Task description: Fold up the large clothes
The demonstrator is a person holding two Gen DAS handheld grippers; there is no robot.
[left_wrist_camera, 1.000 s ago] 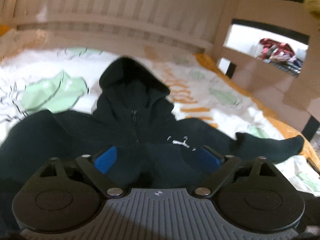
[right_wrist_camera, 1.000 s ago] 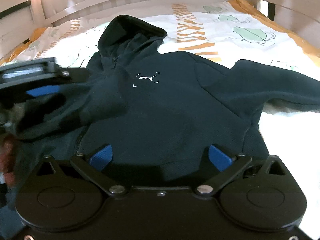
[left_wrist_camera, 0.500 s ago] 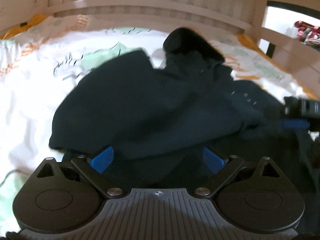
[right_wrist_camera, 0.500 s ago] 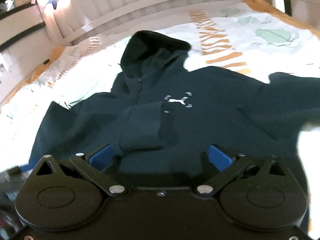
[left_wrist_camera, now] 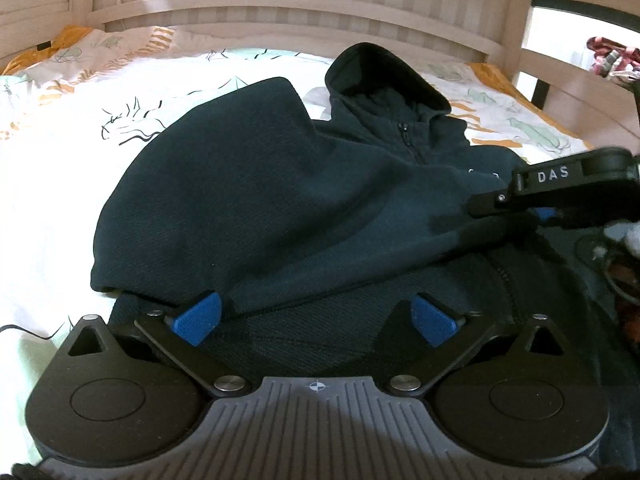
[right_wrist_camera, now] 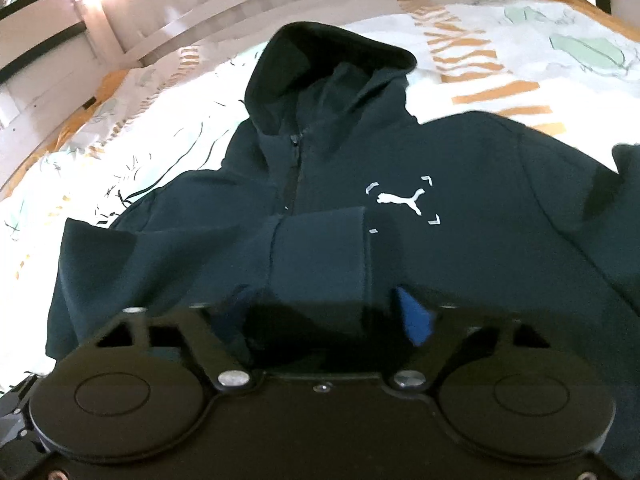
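Note:
A dark navy zip hoodie [left_wrist_camera: 280,200] lies face up on the bed, hood toward the headboard. One sleeve is folded across the chest, and its cuff [right_wrist_camera: 320,252] rests beside the white logo [right_wrist_camera: 402,199]. My left gripper [left_wrist_camera: 316,318] hovers over the hem near the folded sleeve's lower edge. Its jaws are opening and stand wide, pinching nothing. My right gripper [right_wrist_camera: 324,312] is at the cuff's near end, jaws closing with the cuff between them. The pads are not visibly pressing on it. In the left wrist view the right gripper [left_wrist_camera: 544,213] shows at the right edge.
The hoodie rests on a white bedsheet [left_wrist_camera: 60,160] with green and orange prints. A slatted wooden headboard [left_wrist_camera: 280,12] runs along the far side and a side rail [left_wrist_camera: 560,80] along the right. Colourful clothes [left_wrist_camera: 608,60] lie beyond that rail.
The sleeve that my left gripper carried now lies across the chest, released. My right gripper has slid left to the cuff, and its jaws have narrowed around it.

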